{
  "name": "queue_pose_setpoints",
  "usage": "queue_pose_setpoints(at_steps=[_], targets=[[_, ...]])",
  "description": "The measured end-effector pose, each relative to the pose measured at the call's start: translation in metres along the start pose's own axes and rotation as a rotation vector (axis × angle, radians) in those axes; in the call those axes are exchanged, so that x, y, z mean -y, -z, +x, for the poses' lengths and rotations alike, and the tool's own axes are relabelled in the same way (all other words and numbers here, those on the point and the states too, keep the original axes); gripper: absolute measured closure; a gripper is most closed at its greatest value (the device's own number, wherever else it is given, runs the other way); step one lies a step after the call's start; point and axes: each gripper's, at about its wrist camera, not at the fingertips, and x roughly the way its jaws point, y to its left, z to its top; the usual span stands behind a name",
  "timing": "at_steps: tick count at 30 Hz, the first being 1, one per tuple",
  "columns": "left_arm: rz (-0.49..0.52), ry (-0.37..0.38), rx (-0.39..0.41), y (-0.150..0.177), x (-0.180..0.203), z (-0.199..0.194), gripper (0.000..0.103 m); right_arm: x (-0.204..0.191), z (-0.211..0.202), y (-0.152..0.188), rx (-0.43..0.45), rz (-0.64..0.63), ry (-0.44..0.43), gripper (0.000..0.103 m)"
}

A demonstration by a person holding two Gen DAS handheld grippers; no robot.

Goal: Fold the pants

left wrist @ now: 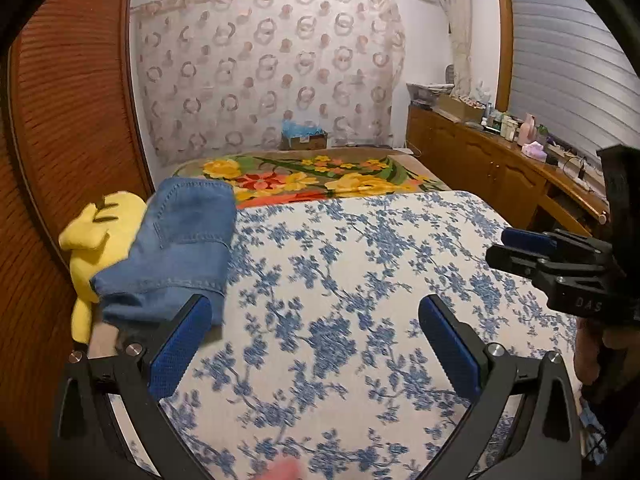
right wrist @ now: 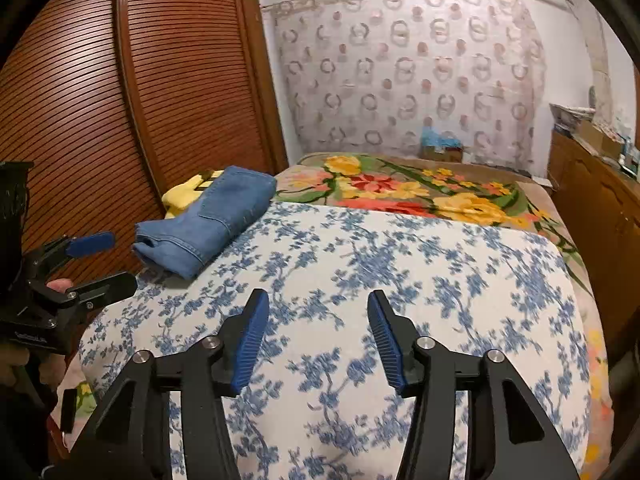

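The left gripper (left wrist: 316, 344) is wide open, with its two blue pads far apart and nothing between them. The right gripper (right wrist: 318, 340) is open too, its blue pads apart and holding nothing. Both point forward, side by side, each held in a hand.

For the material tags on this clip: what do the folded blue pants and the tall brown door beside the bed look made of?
Folded blue pants: denim by the look, matte, with pale stitched seams and a pocket outline. Tall brown door: likely varnished wood, with horizontal slats and a slight sheen; laminate can't be ruled out.
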Motion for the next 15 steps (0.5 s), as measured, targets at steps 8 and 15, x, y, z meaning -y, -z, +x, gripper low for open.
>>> queue_pose_setpoints(at_steps=[8, 15], targets=[[-0.026, 0.032, -0.027, 0.016, 0.015, -0.003, 0.0, 0.007, -0.03, 0.014, 0.015, 0.042, 0.068, 0.022], [-0.002, 0.022, 0.008, 0.021, 0.034, -0.023, 0.0, 0.005, -0.061, 0.019, 0.047, 0.042, 0.121, 0.015]])
